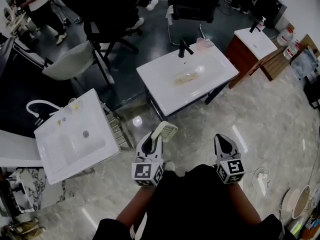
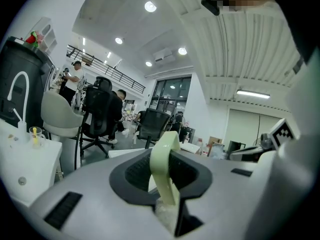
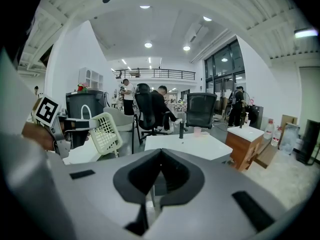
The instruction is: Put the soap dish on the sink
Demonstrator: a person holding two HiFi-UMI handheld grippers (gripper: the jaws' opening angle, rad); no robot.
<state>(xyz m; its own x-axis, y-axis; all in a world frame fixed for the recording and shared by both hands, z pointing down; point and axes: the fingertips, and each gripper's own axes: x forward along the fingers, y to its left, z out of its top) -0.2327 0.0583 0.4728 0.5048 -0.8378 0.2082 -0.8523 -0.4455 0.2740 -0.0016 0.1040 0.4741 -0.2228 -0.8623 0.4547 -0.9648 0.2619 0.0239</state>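
Note:
A pale green slotted soap dish point(image 1: 165, 130) is pinched by its edge in my left gripper point(image 1: 151, 137), which is shut on it. In the left gripper view the soap dish point(image 2: 167, 169) stands upright between the dark pads. The right gripper view shows the soap dish point(image 3: 106, 133) from the side, out to the left. My right gripper point(image 1: 223, 142) is beside the left one, shut with nothing in it; its jaws point(image 3: 159, 154) meet at the tips. Ahead stands a white sink point(image 1: 215, 69) with a black faucet point(image 1: 184, 47), some way beyond both grippers.
A pink cup point(image 1: 204, 43) and a pale object point(image 1: 186, 78) are on the middle sink. A second white sink point(image 1: 55, 159) stands at the left, a third on a wooden cabinet point(image 1: 245, 54) at the right. Office chairs point(image 1: 75, 61) and people are behind.

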